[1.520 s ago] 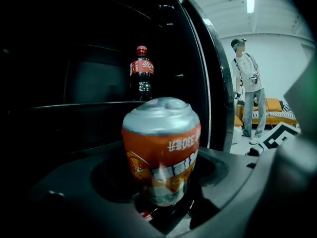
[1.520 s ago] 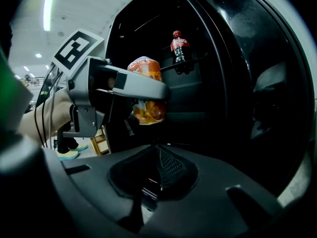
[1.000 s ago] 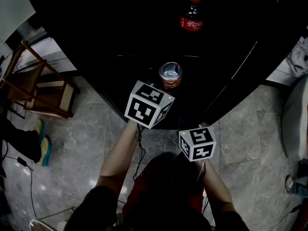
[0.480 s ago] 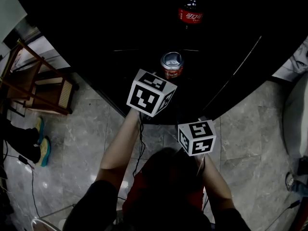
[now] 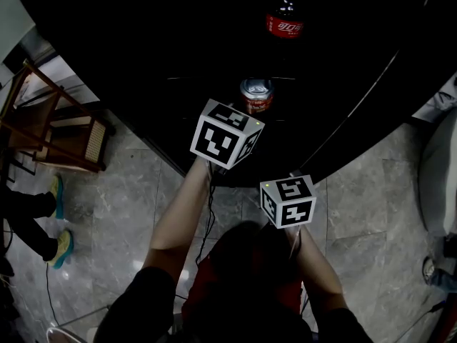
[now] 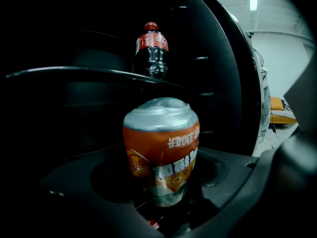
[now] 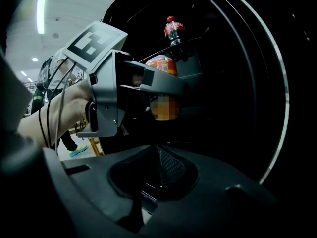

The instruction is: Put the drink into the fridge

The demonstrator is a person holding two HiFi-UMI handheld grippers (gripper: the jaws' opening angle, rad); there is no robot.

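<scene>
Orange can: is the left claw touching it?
Touching. The left gripper view shows the orange can clamped between the two jaws of the left claw.

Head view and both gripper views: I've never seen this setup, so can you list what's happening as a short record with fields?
Setting: dark fridge, seen from above
Left gripper: shut on the orange can
Right gripper: jaws together, nothing between them, held back near the person
Already inside: cola bottle, upright with a red cap, on a shelf beyond the can
Can resting or in the air: cannot tell
</scene>
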